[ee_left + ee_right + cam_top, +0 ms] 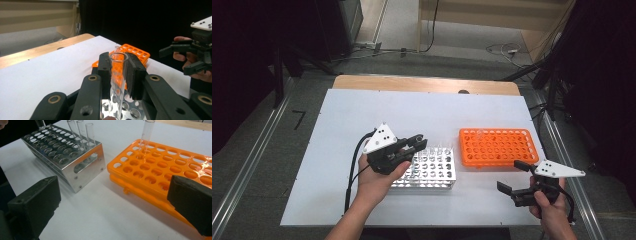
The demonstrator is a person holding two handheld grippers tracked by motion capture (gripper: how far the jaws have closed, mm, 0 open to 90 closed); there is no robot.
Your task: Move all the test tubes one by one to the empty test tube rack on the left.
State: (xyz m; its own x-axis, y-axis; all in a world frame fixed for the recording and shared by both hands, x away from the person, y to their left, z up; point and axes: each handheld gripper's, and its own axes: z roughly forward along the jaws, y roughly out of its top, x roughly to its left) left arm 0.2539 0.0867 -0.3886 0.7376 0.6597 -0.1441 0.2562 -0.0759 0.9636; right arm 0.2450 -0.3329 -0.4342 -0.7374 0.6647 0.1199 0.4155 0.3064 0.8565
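My left gripper (418, 143) hangs over the left end of a metal test-tube rack (447, 181). In the left gripper view it (119, 63) is shut on a clear glass test tube (116, 82), held upright above the rack's holes. Three more tubes (82, 131) stand at the rack's (75, 167) far corner. An orange rack (497, 147) lies to the right with one tube (147, 135) upright in a hole near its back left corner. My right gripper (512, 176) is open near the table's front right, empty, its jaws (113, 192) wide apart and facing both racks.
The racks stand on a white sheet (362, 125) over a wooden table whose bare edge (422, 83) shows at the back. Metal rails run along the floor on both sides. Dark stands and cables are beyond the table.
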